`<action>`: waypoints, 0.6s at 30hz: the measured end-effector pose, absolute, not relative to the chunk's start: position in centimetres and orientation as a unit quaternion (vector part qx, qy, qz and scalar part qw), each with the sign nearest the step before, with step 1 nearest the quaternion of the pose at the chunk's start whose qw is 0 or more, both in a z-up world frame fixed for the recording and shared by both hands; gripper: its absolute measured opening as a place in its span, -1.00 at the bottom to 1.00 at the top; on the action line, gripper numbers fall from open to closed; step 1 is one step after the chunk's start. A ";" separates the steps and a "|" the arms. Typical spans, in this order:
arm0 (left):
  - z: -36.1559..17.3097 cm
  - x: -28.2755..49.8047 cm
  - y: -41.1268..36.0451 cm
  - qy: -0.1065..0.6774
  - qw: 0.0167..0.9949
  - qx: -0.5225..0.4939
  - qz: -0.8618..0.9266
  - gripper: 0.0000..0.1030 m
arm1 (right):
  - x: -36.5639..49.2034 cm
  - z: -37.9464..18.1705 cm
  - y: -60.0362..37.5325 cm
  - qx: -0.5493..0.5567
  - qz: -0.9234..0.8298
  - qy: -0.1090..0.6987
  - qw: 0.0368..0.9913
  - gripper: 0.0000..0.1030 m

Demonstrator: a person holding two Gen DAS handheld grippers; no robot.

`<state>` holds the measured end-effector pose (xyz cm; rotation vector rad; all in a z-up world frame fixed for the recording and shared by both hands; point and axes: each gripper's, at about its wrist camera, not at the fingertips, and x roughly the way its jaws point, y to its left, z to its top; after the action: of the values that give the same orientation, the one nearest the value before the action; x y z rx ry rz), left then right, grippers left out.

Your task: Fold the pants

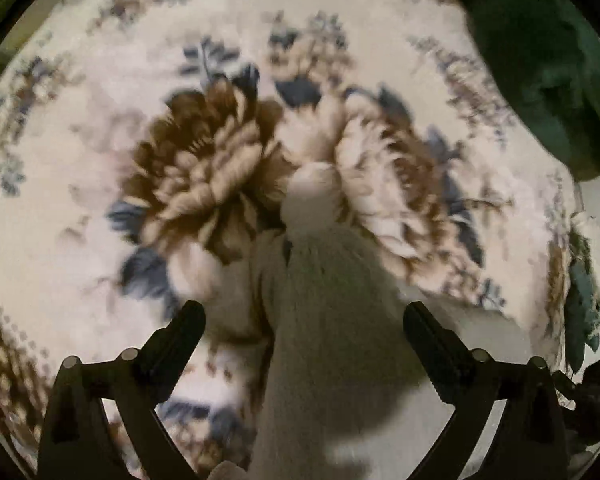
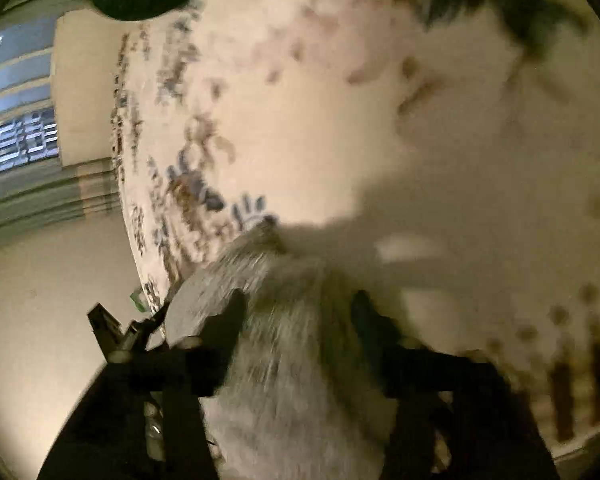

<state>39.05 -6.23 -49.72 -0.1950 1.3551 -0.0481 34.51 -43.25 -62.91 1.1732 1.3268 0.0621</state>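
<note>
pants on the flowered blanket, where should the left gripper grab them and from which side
Take the pants at the narrow end lying on the blanket, coming from above. There the cloth tapers to a slim strip that the open left gripper can span; nearer, it spreads wide.

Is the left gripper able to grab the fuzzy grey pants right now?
Probably yes. The left gripper stands wide open with the grey pants lying right between its fingers on the flowery blanket. Nothing blocks them; it would likely only need to close.
</note>
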 end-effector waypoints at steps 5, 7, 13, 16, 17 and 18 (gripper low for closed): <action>-47.0 31.4 -5.6 0.616 0.783 -0.089 -0.012 0.98 | 26.9 -60.0 -43.5 0.505 -0.001 0.603 0.617 0.32; -47.8 28.1 -5.5 0.629 0.772 -0.092 -0.007 0.98 | 23.8 -61.4 -42.3 0.537 -0.011 0.617 0.576 0.32; -51.7 22.2 -4.9 0.677 0.727 -0.113 0.019 0.98 | 19.8 -65.0 -38.7 0.632 0.018 0.581 0.513 -0.82; -52.3 20.9 -4.4 0.681 0.723 -0.112 0.031 0.98 | 19.7 -64.1 -37.7 0.595 0.005 0.590 0.545 -0.89; -52.4 20.7 -4.3 0.682 0.722 -0.112 0.031 0.98 | 19.6 -63.7 -37.6 0.582 0.001 0.598 0.551 -0.89; -52.4 20.6 -4.2 0.682 0.722 -0.111 0.028 0.98 | 19.4 -63.5 -37.6 0.570 -0.004 0.605 0.556 -0.89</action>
<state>20.60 -4.22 -52.45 -0.2449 1.5071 0.0624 19.42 -37.61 -63.49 1.3466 1.4277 -0.0097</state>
